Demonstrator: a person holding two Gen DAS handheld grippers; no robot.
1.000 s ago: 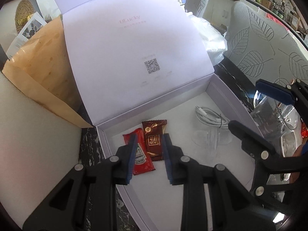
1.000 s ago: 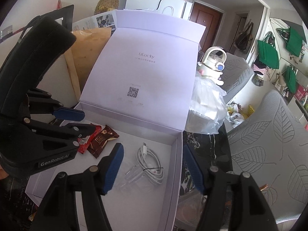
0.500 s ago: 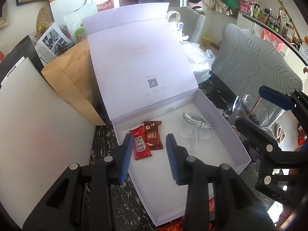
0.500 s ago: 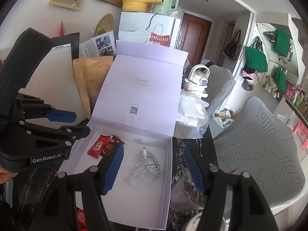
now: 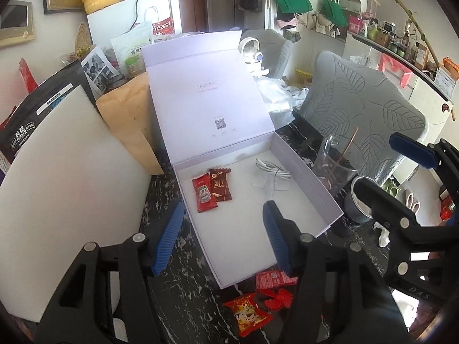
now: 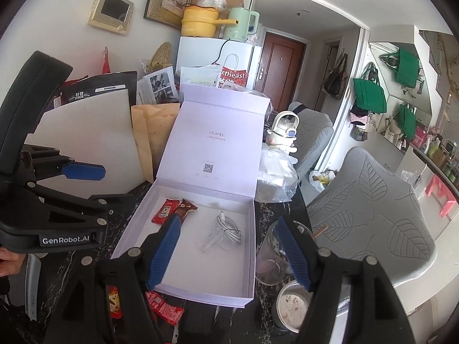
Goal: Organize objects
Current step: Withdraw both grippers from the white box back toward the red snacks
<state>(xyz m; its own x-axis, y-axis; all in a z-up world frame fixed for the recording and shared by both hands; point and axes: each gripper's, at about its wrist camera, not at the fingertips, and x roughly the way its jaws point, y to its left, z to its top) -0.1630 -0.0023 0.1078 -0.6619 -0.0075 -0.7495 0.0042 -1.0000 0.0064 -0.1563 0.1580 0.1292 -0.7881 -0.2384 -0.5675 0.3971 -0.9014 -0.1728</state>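
A lilac box (image 5: 304, 172) (image 6: 249, 258) lies open on the dark marble table, lid standing up behind. Inside lie a red ketchup sachet (image 5: 204, 193) (image 6: 163, 211), a brown candy packet (image 5: 220, 185) (image 6: 185, 207), a coiled white cable (image 5: 272, 169) (image 6: 229, 228) and a clear plastic piece (image 5: 266, 185) (image 6: 213, 239). Red snack packets (image 5: 251, 314) (image 6: 163, 306) lie on the table in front of the box. My left gripper (image 5: 222, 238) is open and empty above the box's near left corner. My right gripper (image 6: 228, 253) is open and empty above the box's near right part.
A white foam board (image 5: 57, 177) and a brown envelope (image 5: 129, 123) lean left of the box. A glass measuring jug (image 5: 334, 169) (image 6: 271, 255) and a metal cup (image 5: 358, 200) (image 6: 292, 306) stand right of it. A grey leaf-patterned chair (image 5: 367, 109) is beyond.
Both grippers have pulled back and up from the box. My left gripper has opened wider. The sachet and candy packet stay in the box.
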